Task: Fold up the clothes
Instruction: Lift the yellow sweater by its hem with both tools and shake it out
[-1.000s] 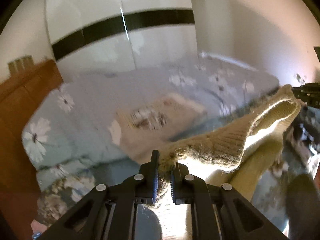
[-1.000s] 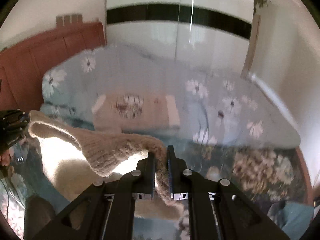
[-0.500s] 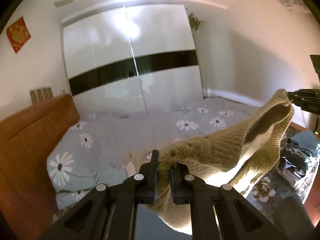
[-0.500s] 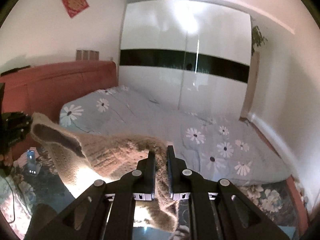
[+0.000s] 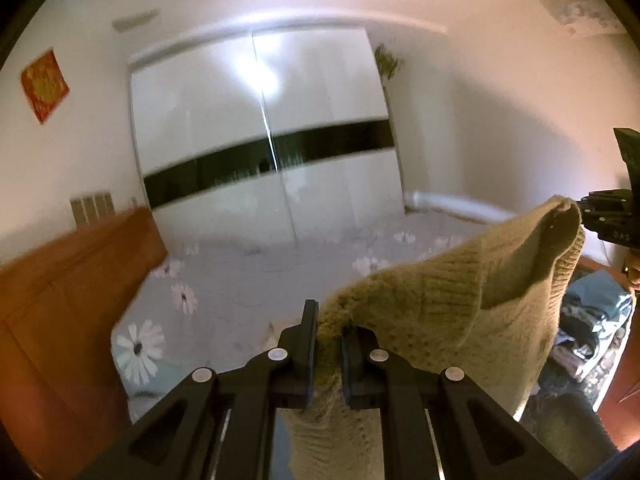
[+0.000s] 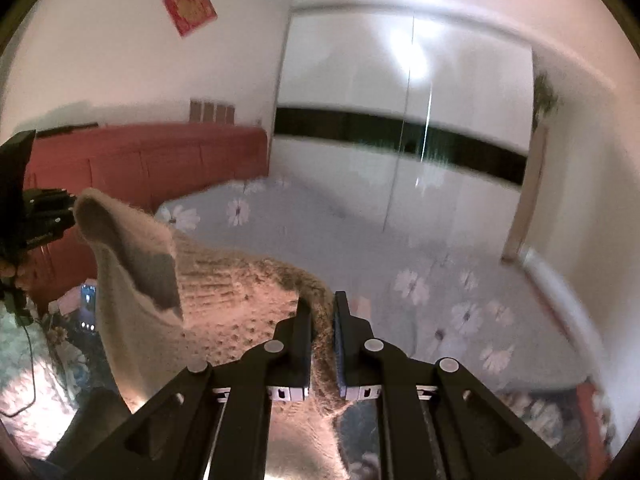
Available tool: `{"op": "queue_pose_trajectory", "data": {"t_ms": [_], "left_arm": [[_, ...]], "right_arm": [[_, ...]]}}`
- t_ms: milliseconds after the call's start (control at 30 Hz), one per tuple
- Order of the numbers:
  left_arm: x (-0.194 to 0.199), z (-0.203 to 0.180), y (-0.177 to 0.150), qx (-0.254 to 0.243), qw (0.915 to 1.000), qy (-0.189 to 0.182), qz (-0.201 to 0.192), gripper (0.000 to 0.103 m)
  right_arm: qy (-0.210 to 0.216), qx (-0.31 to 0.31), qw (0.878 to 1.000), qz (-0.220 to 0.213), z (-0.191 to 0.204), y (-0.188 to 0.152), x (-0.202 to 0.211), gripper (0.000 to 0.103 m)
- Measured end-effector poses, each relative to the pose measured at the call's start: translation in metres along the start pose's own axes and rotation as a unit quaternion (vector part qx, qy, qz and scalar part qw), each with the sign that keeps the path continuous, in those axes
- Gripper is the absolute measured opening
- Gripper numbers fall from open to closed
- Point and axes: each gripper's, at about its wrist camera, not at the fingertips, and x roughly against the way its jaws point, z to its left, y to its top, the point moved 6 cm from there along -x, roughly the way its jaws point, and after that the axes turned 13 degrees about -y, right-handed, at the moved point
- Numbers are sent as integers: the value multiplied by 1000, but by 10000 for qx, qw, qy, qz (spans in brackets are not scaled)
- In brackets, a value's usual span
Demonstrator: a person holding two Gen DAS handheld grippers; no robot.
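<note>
Item one: knitted sweater [image 5: 460, 300], beige, ribbed weave. We find it held up in the air above the bed [image 5: 248, 280], stretched between our two grippers, its lower part hanging down below them.

Item two: left gripper [image 5: 329, 320], black. Its jaws are clamped together on one bunched edge of the sweater; the wool fills the narrow gap between the pads.

Item three: right gripper [image 6: 322, 312], black. Its jaws are likewise pinched on the opposite edge of the sweater, the fabric running down between them. From the left wrist view we see this gripper at the far right, at the sweater's raised corner.

Item four: bed, covered in a grey-blue spread with white daisies. It lies below and beyond the sweater.

Item five: wooden headboard [image 6: 152, 160], reddish, at the bed's left end as both views show it.

Item six: white wardrobe [image 5: 264, 140] with a black band, standing behind the bed.

Item seven: red square hanging [image 6: 189, 7] on the wall above the headboard.

Item eight: pile of clothes [image 5: 592, 320], lying low, to the right of the sweater in the left wrist view.
</note>
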Motion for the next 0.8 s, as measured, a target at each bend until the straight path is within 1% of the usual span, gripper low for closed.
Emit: {"op": "queue_pose_trajectory", "data": {"t_ms": [67,133,233,267,367,500,567,667,733,800], "left_arm": [[-38,9,-21,144,9989,95,436,11],[-75,21,-42,386,9964,72,757,11],[-129,40,-71,855,9890,-3,1203,11],[-153,47,-83,1075,9846,-66,1376,11],[-209,61,-114,1480,9723,-91,1810,11],[-273,78,-152,1666,9570,119,2370,11],[-301,89,-166,1755,9504,220,2559,11],[-331,107,-178,2070,9393,278,2722,11],[-348,118,-185,2278,9320,267,2806,11],[-370,127,-195,2449,9229,252,2961,10]], "right_arm": [[37,-83,9993,370,2,-12,-38,10],[47,-177,9969,769,5,-28,-79,10],[-7,-301,9897,1399,11,-58,-145,10],[-37,-302,9870,1575,13,-68,-163,10],[-108,-286,9776,2081,19,-96,-217,10],[-177,-216,9648,2617,24,-124,-280,10],[-205,-198,9607,2761,26,-129,-307,10],[-242,-195,9541,2978,30,-130,-349,10],[-279,-173,9485,3152,32,-133,-374,10],[-318,-162,9417,3345,34,-139,-396,10]]}}
